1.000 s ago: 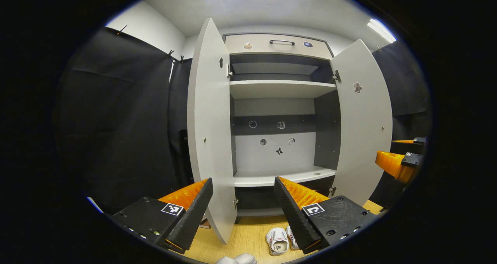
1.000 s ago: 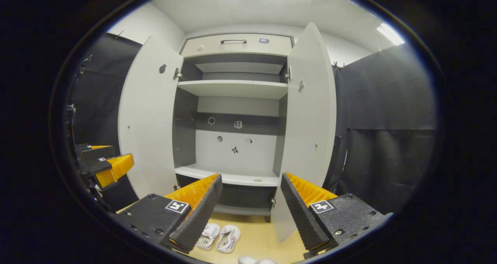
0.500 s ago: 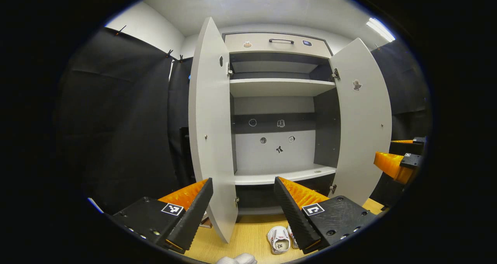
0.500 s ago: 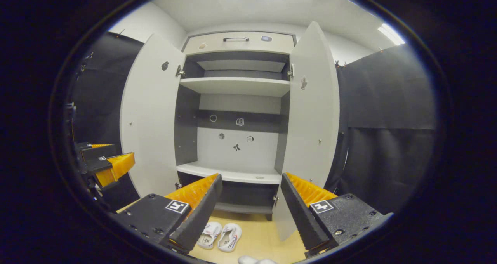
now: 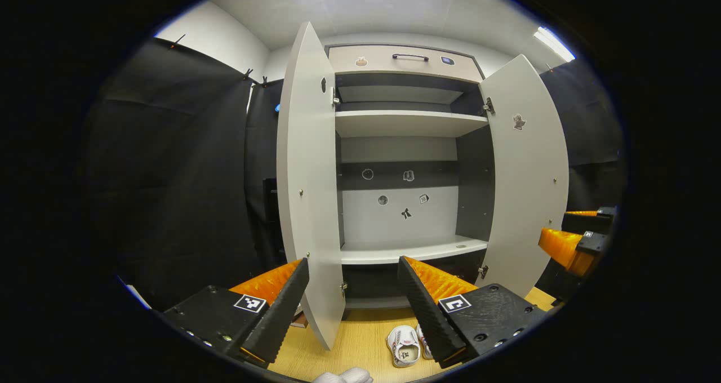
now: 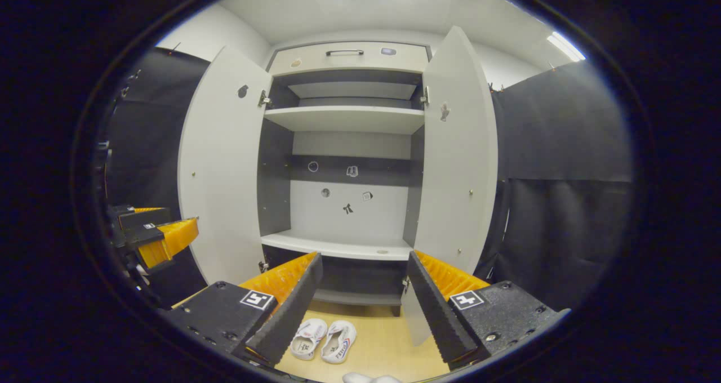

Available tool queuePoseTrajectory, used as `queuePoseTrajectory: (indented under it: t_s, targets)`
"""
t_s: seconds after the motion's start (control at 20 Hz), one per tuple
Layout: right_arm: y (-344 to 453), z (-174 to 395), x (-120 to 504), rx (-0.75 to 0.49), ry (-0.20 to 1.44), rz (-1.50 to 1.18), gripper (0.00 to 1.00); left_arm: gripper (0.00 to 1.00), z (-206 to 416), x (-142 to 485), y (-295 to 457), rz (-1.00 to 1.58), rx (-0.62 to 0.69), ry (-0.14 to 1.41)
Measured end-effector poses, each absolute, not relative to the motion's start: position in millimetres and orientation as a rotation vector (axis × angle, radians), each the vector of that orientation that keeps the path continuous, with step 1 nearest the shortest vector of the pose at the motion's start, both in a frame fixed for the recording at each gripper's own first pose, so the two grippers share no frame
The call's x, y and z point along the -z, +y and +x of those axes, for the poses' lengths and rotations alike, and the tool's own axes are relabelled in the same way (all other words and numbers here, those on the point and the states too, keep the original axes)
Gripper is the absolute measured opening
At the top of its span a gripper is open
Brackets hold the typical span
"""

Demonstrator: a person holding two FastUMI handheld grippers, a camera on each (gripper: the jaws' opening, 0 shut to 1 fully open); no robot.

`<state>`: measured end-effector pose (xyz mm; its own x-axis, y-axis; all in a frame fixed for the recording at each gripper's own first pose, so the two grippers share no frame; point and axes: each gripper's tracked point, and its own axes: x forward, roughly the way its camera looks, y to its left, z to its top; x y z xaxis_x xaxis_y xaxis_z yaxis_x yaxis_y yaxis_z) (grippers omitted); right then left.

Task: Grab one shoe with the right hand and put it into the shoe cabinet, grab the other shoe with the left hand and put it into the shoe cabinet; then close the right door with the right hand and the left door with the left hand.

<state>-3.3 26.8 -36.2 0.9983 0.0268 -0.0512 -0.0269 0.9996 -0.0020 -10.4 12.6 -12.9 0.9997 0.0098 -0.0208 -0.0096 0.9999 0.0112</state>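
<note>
In the left gripper view the left tool point(image 5: 354, 293) sits nearest, its two fingers spread wide apart with nothing between them. Just past the fingers, on the wooden floor point(image 5: 360, 343), a pair of white shoes point(image 5: 406, 344) lies side by side in front of the shoe cabinet point(image 5: 405, 146); one shoe is partly hidden behind the tool's finger. A small white object shows at the bottom edge of this view, too cut off to identify. The left door point(image 5: 307, 186) swings out toward the camera, edge-on between the fingers, and the right door point(image 5: 529, 174) stands open farther right. At the right edge of this view the right tool point(image 5: 572, 239) hangs in the air, apart from the door, and how wide it stands is hard to judge there.

In the right gripper view the right tool point(image 6: 363, 295) is likewise gaping wide and holds nothing. Beyond its fingers the two shoes point(image 6: 324, 341) rest on the floor just before the cabinet's base. Both doors stand open, showing the bare lower shelf point(image 6: 338, 246), a back panel with a few small stickers point(image 6: 348, 208), an upper shelf point(image 6: 343, 118) and a drawer with a dark handle point(image 6: 345, 52) at the top. The left tool point(image 6: 158, 239) appears at the left edge
</note>
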Motion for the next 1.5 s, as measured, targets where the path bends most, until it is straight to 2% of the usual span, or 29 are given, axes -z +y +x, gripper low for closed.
queuePoseTrajectory:
  t_s: [0.6, 0.65, 0.7, 0.8, 0.9, 1.05, 1.25, 1.3, 1.35, 1.45, 1.5]
  targets:
    - [77, 24, 291, -0.107, 0.44, -0.086, 0.99, 0.96, -26, 36, 51, -0.002, -0.085, 0.036]
    - [81, 28, 315, -0.109, 0.484, -0.088, 0.98, 1.0, -27, 39, 51, -0.005, -0.088, 0.043]
    - [87, 31, 339, -0.126, 0.54, -0.068, 0.98, 0.96, -27, 41, 51, -0.004, -0.094, 0.049]
    - [95, 41, 377, -0.133, 0.624, -0.028, 0.94, 0.96, -27, 42, 51, 0.01, -0.105, 0.057]
    - [100, 59, 400, -0.131, 0.672, 0.007, 0.93, 0.96, -26, 41, 49, 0.037, -0.11, 0.056]
    - [109, 81, 409, -0.142, 0.702, 0.105, 0.78, 0.96, -22, 43, 43, 0.059, -0.113, 0.066]
    - [119, 108, 419, -0.163, 0.733, 0.181, 0.65, 0.96, -16, 46, 39, 0.064, -0.129, 0.08]
    - [121, 112, 423, -0.165, 0.739, 0.189, 0.56, 0.96, -15, 48, 40, 0.064, -0.133, 0.082]
    - [121, 118, 427, -0.163, 0.744, 0.186, 0.64, 0.97, -13, 49, 40, 0.062, -0.138, 0.086]
    - [125, 127, 436, -0.156, 0.762, 0.203, 0.64, 0.97, -10, 52, 40, 0.06, -0.143, 0.096]
    - [125, 132, 438, -0.141, 0.761, 0.208, 0.64, 1.0, -9, 53, 40, 0.06, -0.146, 0.099]
